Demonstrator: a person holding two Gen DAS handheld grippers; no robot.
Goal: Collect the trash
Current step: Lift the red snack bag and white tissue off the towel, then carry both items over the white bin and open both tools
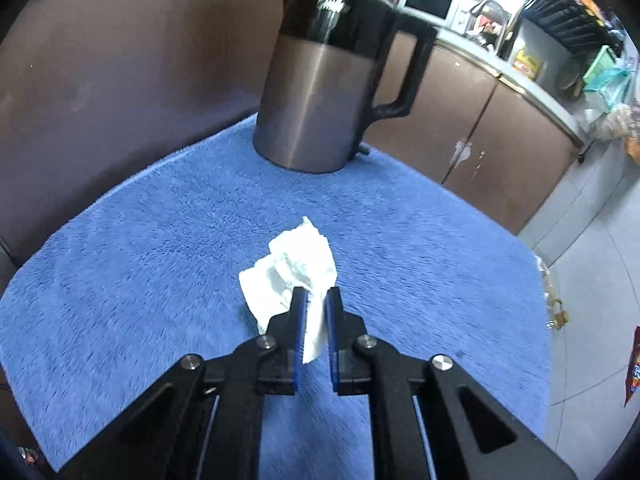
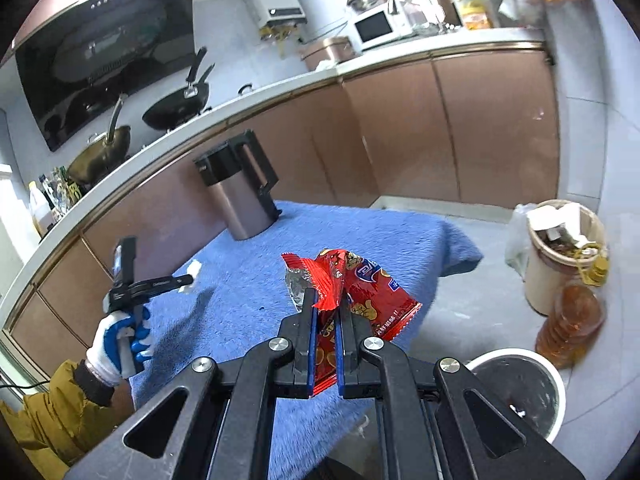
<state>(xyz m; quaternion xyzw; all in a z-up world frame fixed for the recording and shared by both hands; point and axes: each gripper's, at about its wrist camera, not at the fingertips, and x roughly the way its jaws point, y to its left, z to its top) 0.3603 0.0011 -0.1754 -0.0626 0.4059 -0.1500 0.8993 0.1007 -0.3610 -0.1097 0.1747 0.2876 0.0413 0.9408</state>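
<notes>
Slippage was the main risk: the right gripper (image 2: pixel 325 300) was clamped on a glossy, crinkled red snack wrapper (image 2: pixel 360 292) held over the table's edge, above the white-rimmed bin (image 2: pixel 520 392), and slick foil could slide free short of it. The left gripper (image 1: pixel 316 300) pinched a soft, crumpled white tissue (image 1: pixel 292 268), seemingly just above the fuzzy blue cloth (image 1: pixel 160 280); a thin fold might tear loose. A brushed-metal kettle (image 1: pixel 320 96) stood behind.

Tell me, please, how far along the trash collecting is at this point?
Midway. Both pieces are picked up: the left tongs grip the tissue just above the blue cloth, and the right tongs grip the red wrapper. Nothing else loose shows on the cloth. Left to do: drop both into the white bin on the floor.
</notes>
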